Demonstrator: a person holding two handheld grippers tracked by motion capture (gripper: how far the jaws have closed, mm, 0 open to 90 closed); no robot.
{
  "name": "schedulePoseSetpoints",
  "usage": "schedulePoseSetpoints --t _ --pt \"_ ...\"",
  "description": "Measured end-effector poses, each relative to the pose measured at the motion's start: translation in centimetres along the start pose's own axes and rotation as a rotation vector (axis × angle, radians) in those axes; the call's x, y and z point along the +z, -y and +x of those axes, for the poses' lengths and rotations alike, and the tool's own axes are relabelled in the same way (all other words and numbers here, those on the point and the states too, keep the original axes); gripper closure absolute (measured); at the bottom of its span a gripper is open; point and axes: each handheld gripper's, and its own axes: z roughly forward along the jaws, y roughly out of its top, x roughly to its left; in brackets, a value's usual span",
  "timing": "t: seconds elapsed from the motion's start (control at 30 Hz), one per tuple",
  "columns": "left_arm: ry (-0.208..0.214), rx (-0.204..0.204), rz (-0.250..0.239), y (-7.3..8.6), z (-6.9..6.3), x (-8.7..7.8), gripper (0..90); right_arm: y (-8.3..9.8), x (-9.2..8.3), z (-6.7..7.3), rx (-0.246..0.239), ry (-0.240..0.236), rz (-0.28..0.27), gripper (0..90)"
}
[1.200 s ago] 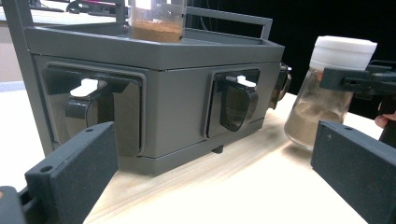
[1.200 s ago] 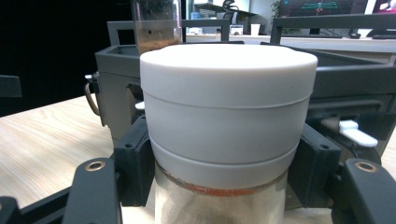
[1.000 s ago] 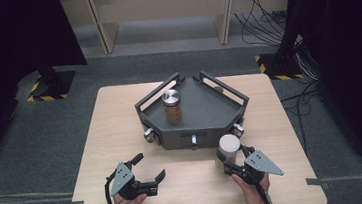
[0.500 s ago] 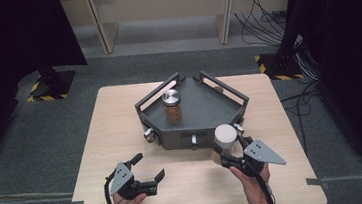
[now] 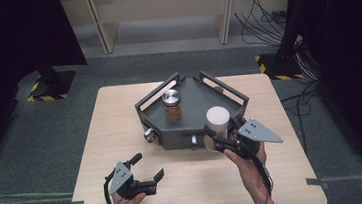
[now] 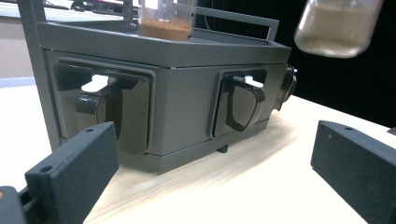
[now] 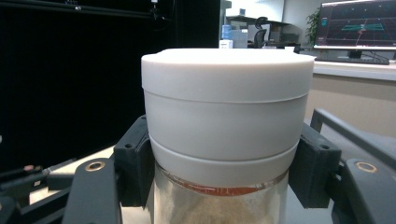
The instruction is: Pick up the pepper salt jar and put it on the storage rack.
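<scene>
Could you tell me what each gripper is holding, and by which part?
Right gripper clamps the white-lidded jar just below its lid; left gripper holds nothing.

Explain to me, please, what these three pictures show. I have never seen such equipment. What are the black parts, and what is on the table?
A person sits at a wooden table and holds a hand tool with two black jaws in each hand. One camera looks down from above; one more rides on each tool.

On the table stands a grey tray-like box. On it is a jar with a metal lid and brown contents.

The right gripper is shut on a jar with a white lid, lifted off the table. The left gripper is open, empty, low over the table.
</scene>
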Motion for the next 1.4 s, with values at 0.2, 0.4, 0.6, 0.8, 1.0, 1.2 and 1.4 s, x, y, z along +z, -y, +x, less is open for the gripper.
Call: schedulePoseSetpoints --t 0.2,0.4,0.6,0.8,1.0,1.2,1.4 --pt "0.002 -0.003 -0.002 0.0 0.0 0.0 0.2 -1.7 2.0 -0.3 -0.007 0.025 0.004 35.3" --pt "0.005 -0.002 -0.001 0.0 0.1 0.0 0.2 -2.3 4.0 -0.3 -0.012 0.059 0.007 35.3" --pt "0.005 -0.007 -0.005 0.1 0.1 -0.1 0.2 -2.2 6.2 -0.3 -0.015 0.101 0.017 35.2" --pt "0.007 -0.011 -0.003 0.1 0.1 -0.1 0.2 -1.9 8.2 -0.5 -0.008 0.155 0.036 35.2" --pt "0.009 -0.02 -0.003 0.2 0.2 -0.1 0.2 -1.7 10.0 -0.5 -0.002 0.201 0.062 35.2" --pt "0.009 -0.021 -0.004 0.2 0.2 -0.2 0.2 -1.5 11.0 -0.4 -0.012 0.225 0.071 35.2" --pt "0.008 -0.024 -0.006 0.2 0.3 -0.2 0.2 -1.3 11.5 -0.5 -0.009 0.235 0.08 35.1"
